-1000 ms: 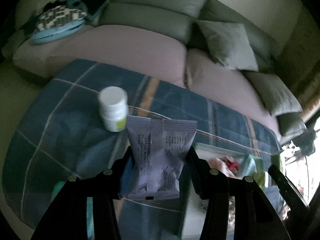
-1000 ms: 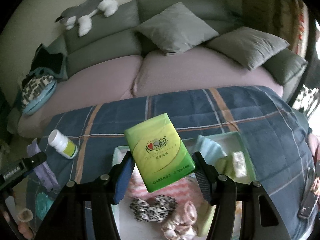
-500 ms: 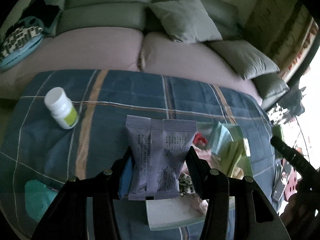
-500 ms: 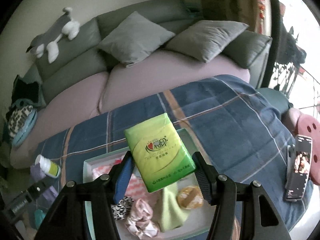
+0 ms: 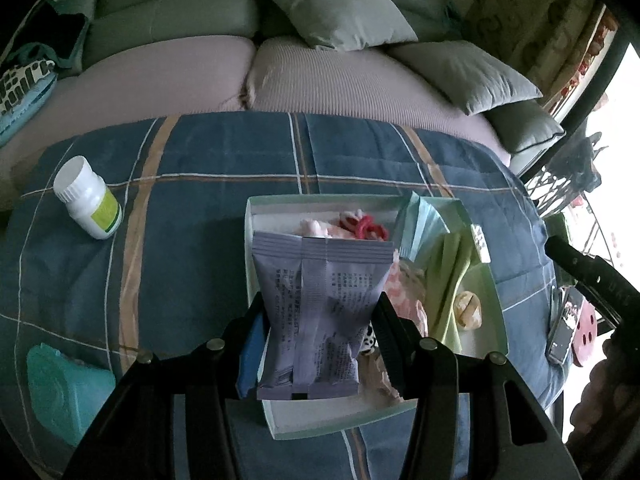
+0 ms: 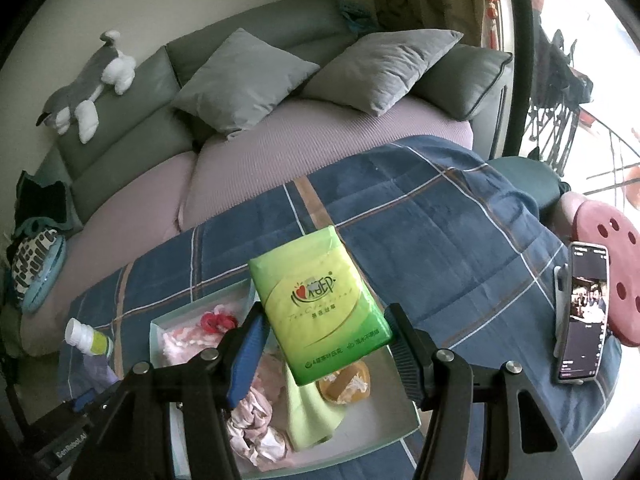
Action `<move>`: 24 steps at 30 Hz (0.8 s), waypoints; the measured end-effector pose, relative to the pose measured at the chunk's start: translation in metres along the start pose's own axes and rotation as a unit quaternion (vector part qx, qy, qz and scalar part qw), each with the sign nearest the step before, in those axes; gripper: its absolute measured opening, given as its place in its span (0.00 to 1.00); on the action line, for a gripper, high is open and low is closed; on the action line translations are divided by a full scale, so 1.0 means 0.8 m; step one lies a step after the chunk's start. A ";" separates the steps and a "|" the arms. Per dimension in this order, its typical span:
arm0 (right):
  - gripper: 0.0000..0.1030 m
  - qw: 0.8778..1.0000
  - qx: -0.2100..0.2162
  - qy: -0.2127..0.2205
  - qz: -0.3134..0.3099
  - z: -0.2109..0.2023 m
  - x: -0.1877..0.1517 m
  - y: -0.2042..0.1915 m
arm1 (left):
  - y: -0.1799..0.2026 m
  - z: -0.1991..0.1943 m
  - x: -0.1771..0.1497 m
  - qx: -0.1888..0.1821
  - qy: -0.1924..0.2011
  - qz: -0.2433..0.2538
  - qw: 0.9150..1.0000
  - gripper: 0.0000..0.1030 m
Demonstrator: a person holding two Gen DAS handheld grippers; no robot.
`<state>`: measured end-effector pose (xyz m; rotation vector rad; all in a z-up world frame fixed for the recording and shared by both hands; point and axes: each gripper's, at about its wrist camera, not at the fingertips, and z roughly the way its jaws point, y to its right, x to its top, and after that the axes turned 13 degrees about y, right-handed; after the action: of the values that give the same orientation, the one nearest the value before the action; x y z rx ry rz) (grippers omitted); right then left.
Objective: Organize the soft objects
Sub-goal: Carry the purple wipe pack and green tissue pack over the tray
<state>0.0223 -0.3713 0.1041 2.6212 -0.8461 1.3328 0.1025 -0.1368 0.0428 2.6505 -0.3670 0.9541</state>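
My left gripper [image 5: 320, 316] is shut on a purple soft pack [image 5: 318, 312] and holds it above the pale green tray [image 5: 340, 426]. My right gripper [image 6: 326, 328] is shut on a green tissue pack [image 6: 320, 304] above the same tray [image 6: 400, 424]. The tray sits on a blue plaid blanket and holds pink cloth [image 6: 256, 428], a folded green cloth [image 5: 444, 280], a red hair tie [image 5: 366, 230] and a small round yellow item [image 6: 346, 380]. The left gripper and its purple pack also show at the lower left of the right wrist view [image 6: 94, 376].
A white pill bottle [image 5: 88, 204] lies left of the tray. A teal pack [image 5: 64, 392] lies at the blanket's near left. A phone [image 6: 582, 312] stands at the right by a pink stool [image 6: 608, 272]. A sofa with grey cushions [image 5: 340, 8] is behind.
Both grippers have swung right over the table with their packs still held. The left one now hangs over the tray; the right one has moved toward the tray's right side.
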 end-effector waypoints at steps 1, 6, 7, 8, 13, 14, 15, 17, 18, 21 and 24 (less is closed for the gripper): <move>0.60 1.000 0.001 -0.002 -0.002 0.000 -0.002 -0.001 | 0.000 0.001 -0.001 0.000 -0.001 -0.001 1.000 0.51; 0.60 1.000 0.007 -0.013 -0.007 0.003 -0.011 -0.005 | -0.003 0.002 -0.012 0.005 -0.009 -0.006 1.000 0.51; 0.60 1.000 0.009 -0.015 -0.010 0.003 -0.014 -0.007 | -0.004 0.003 -0.013 0.006 -0.011 -0.007 1.000 0.51; 0.60 1.000 0.011 -0.018 -0.013 0.003 -0.016 -0.010 | -0.005 0.004 -0.016 0.006 -0.014 -0.007 1.000 0.51; 0.60 0.999 0.019 -0.033 -0.031 0.007 -0.029 -0.022 | -0.007 0.009 -0.024 0.008 -0.025 -0.010 1.000 0.51; 0.60 0.999 0.020 -0.037 -0.034 0.008 -0.032 -0.024 | -0.007 0.010 -0.026 0.009 -0.028 -0.011 1.000 0.51; 0.60 0.998 0.021 -0.041 -0.038 0.010 -0.036 -0.026 | -0.008 0.011 -0.027 0.010 -0.030 -0.012 0.999 0.51; 0.60 0.997 0.025 -0.051 -0.046 0.014 -0.044 -0.032 | -0.009 0.014 -0.030 0.010 -0.035 -0.015 0.999 0.51; 0.60 0.997 0.027 -0.058 -0.050 0.016 -0.050 -0.035 | -0.009 0.016 -0.034 0.009 -0.040 -0.016 0.999 0.51; 0.60 0.995 0.029 -0.072 -0.059 0.022 -0.061 -0.041 | -0.006 0.025 -0.042 0.004 -0.055 -0.017 0.998 0.51; 0.60 0.993 0.034 -0.088 -0.065 0.031 -0.072 -0.046 | -0.002 0.030 -0.046 0.002 -0.062 -0.014 0.998 0.51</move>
<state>0.0320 -0.3227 0.0510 2.8245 -0.6451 1.1324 0.0893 -0.1389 0.0008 2.7191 -0.3552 0.7844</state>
